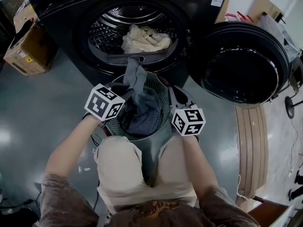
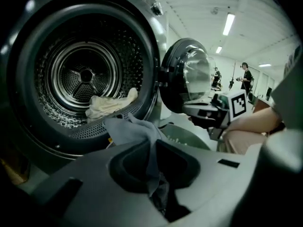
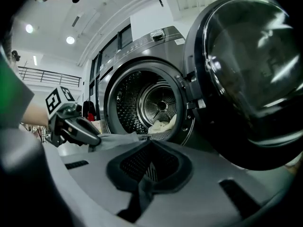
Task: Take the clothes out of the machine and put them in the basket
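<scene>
While my left gripper [image 2: 152, 171] has its jaws clenched on the grey garment [image 1: 136, 91], the cloth runs lengthwise from near the drum [image 1: 106, 34] lip on the far side down into the basket [image 1: 160, 85] just below me. My right gripper [image 3: 149, 171] looks clamped on the basket's right rim, steadying it. I'd judge the far tail needs drawing nearer before I let go. A cream garment [image 1: 144, 39] lies in the drum, far beyond both grippers.
</scene>
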A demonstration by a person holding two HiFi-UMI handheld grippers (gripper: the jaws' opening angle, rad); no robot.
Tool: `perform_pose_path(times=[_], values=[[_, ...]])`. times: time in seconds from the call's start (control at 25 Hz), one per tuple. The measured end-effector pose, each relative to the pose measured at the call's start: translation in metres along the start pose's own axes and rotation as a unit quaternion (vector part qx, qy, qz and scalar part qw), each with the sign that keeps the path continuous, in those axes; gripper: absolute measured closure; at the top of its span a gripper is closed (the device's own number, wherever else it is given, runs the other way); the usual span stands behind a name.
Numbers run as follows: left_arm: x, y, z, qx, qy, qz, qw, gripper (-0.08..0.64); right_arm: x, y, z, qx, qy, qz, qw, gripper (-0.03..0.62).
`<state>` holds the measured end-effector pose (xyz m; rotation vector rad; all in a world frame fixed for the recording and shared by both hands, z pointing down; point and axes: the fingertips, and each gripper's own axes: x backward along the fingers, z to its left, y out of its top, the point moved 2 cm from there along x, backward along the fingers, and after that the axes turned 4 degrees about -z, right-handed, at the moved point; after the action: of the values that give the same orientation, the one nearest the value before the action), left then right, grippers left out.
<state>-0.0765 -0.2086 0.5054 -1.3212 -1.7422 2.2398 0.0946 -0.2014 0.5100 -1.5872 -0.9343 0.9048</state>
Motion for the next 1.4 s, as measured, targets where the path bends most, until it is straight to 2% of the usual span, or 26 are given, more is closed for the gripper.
perform_pose_path(times=[0.16,0.28,0.44,0.6,0.72,0.84,1.04,1.4], values=[[0.021,-0.012,-0.018,-0.006,-0.017,0.015,0.9997,0.515,-0.005,-0.003,0.004,0.007,0.008,0.003,1.000,0.595],[0.030,-0.018,-0.016,-0.013,-0.010,0.020,0.9997,0.488,-0.007,-0.006,0.005,0.005,0.010,0.007,1.000,0.595],[0.033,-0.013,-0.003,0.018,0.004,0.001,0.9998,0.413,-0.009,-0.006,0.005,0.000,0.011,0.008,1.000,0.595],[0.026,0.003,0.011,0.014,0.027,-0.037,0.9989,0.374,-0.005,-0.003,0.006,-0.010,0.009,0.003,1.000,0.595],[0.006,0.019,0.024,0.005,0.046,-0.075,0.9961,0.367,-0.001,-0.003,0.007,-0.013,0.007,0.005,1.000,0.595],[-0.023,0.035,0.036,-0.017,0.059,-0.094,0.9937,0.351,0.001,-0.001,0.010,-0.011,0.007,0.006,1.000,0.595],[-0.073,0.066,0.056,-0.054,0.069,-0.107,0.9903,0.339,0.004,0.006,0.017,-0.018,0.004,0.002,1.000,0.595],[-0.157,0.113,0.091,-0.081,0.079,-0.107,0.9879,0.327,0.019,0.015,0.030,-0.013,-0.001,-0.007,1.000,0.595]])
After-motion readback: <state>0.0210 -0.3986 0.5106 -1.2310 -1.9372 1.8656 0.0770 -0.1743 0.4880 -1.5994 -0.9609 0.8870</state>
